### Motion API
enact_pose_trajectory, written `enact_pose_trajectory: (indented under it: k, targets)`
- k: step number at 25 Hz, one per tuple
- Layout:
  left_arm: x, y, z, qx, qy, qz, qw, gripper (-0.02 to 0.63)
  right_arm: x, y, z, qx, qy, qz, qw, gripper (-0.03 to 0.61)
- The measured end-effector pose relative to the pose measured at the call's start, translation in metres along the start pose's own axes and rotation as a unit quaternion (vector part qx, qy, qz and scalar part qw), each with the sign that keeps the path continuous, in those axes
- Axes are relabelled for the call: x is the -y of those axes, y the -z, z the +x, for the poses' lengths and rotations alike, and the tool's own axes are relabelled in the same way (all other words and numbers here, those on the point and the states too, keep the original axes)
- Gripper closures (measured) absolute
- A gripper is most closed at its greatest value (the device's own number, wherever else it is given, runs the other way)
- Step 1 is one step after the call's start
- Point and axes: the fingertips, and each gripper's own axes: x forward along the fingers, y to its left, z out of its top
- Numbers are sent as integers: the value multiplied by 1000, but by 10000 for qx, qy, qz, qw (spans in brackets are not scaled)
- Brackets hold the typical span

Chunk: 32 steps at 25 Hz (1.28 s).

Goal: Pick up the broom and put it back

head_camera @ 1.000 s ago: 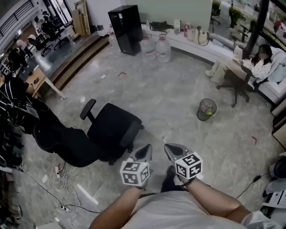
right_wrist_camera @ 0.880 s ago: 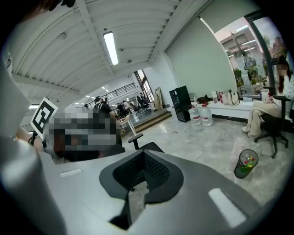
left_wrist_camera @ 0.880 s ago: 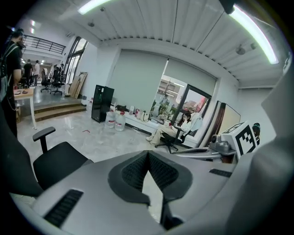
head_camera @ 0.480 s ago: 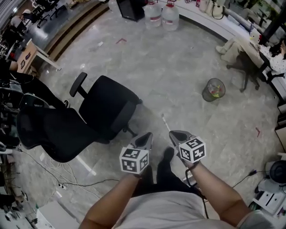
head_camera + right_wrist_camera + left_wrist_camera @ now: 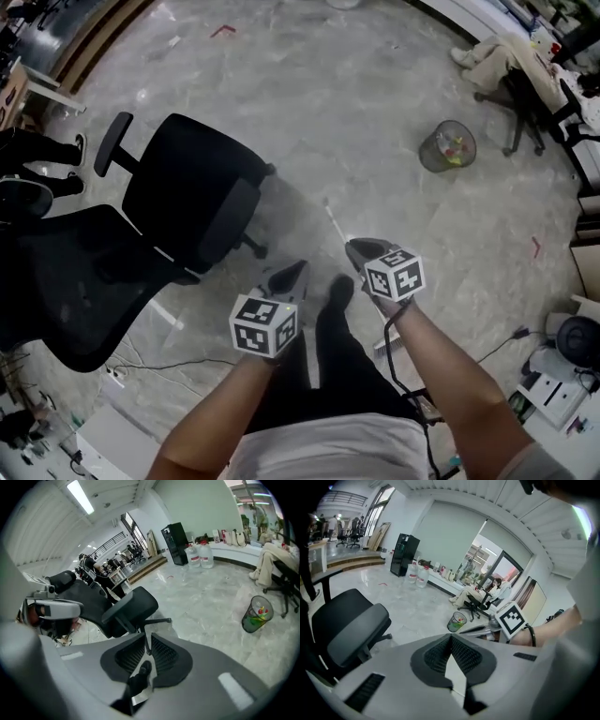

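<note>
A thin white stick [image 5: 331, 219], apparently the broom's handle, lies on the grey floor; its near end runs under my right gripper's tip and the rest is hidden. My right gripper [image 5: 352, 247] hangs just over that end. Its jaws have just been opening and show a narrow gap [image 5: 146, 637] with nothing clearly between them. The left gripper [image 5: 299, 268] is beside it, to the left of the person's dark shoe [image 5: 338, 290], jaws closed at the tip [image 5: 451, 636] and empty. No broom head is in view.
A black office chair [image 5: 190, 184] stands tilted just left of the grippers. A mesh waste bin [image 5: 447, 147] sits to the upper right, with a seated person [image 5: 502, 54] beyond it. Cables [image 5: 141, 366] trail at lower left; equipment [image 5: 562, 375] crowds the right edge.
Both grippers have sunk toward the floor, and the head view now looks more steeply down. The white stick stays just ahead of the right gripper's tip.
</note>
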Motion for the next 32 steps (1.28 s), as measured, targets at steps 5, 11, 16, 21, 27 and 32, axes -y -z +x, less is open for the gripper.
enact_pose_trajectory:
  k: [5, 11, 16, 21, 27, 32]
  targets:
    - [-74, 43, 73, -150, 173, 30, 9997, 606, 73, 36, 130, -433, 161, -4, 9989, 503]
    - [-153, 125, 158, -486, 323, -266, 9979, 606, 166, 108, 276, -1037, 553, 91, 9930, 470]
    - [-205, 194, 221, -834, 355, -273, 9955, 606, 236, 161, 385, -1303, 679, 248, 9888, 449]
    - [-250, 245, 266, -795, 348, -403, 9954, 607, 291, 213, 464, -1729, 806, -457, 9806, 449]
    - [-285, 305, 299, -845, 396, -562, 9940, 606, 352, 247, 529, -1702, 1097, -633, 9772, 449]
    - [-302, 320, 312, -965, 381, -520, 9932, 607, 387, 257, 551, -1883, 1432, -919, 9672, 449]
